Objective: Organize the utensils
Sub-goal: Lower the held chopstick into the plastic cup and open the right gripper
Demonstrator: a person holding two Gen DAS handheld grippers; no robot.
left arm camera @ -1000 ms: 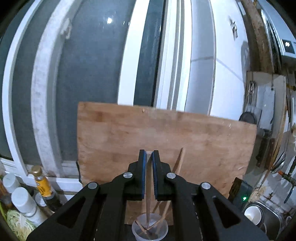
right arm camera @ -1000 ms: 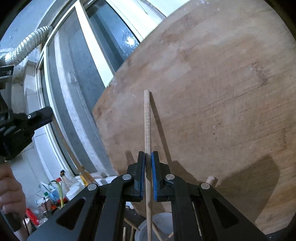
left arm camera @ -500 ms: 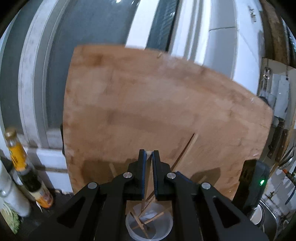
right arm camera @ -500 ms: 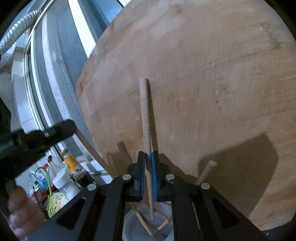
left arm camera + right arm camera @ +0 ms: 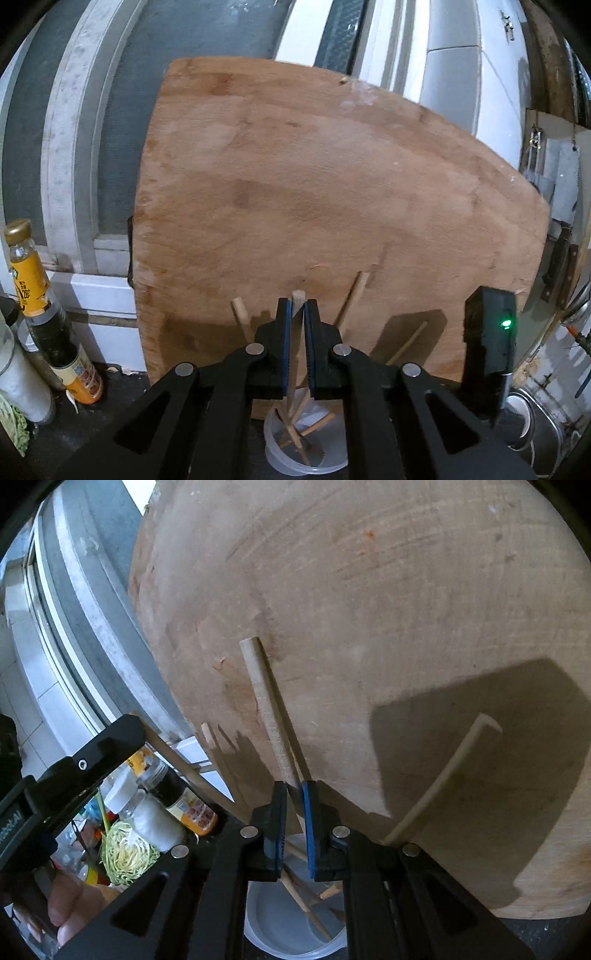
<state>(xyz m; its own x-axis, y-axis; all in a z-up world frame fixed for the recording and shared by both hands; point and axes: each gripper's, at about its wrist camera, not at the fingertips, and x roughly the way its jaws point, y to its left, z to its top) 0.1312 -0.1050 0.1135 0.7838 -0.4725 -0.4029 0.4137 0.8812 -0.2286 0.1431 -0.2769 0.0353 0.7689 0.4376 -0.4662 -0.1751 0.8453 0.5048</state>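
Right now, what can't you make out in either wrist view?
- Left wrist: the clear cup base, cut off by the frame edge and blocked by the left tongs.
- Right wrist: the lower end of the chopstick, behind the right tongs.
- Right wrist: bottle label, too small.

Chopsticks in cup, board behind, bottles left

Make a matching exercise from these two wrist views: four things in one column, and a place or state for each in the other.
1. wooden board
2. clear plastic cup
3. yellow-labelled bottle
4. left gripper

A. shut on a chopstick
B. leaning upright against the window
C. standing left of the board
D. below the grippers, chopsticks inside

Pairs: 1-B, 2-D, 3-C, 4-A
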